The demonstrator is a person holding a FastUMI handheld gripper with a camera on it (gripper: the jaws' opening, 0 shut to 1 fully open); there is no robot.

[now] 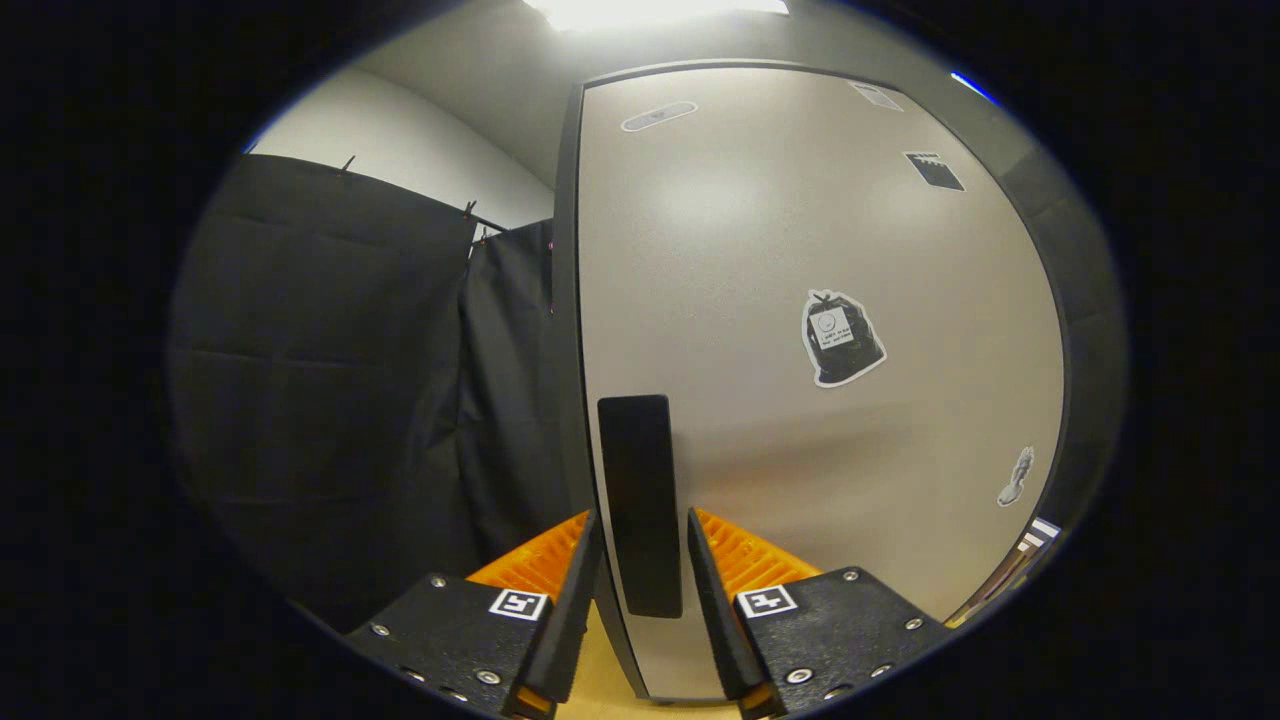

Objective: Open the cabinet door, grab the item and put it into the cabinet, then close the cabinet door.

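My gripper [640,530] is right in front of the cabinet door [800,330], which is grey and looks shut inside its dark frame [566,300]. The fingers stand apart, one on each side of the dark vertical handle [640,505] near the door's left edge. The handle is between the fingertips, but I cannot tell if the fingers already press on it; a thin gap seems to show on both sides.

On the door I see some stickers: one in the shape of a black tied bag [842,338] near the middle, a small dark one [934,170] higher up to the right, a pale oval one [658,115] close to the top, and a small grey one [1016,477] low on the right.

To the left of the cabinet hangs black cloth [330,380], with a white wall [400,140] above it. Under the fingers there is a strip of light wooden surface [598,680]. The item to put inside is not something I can pick out here.
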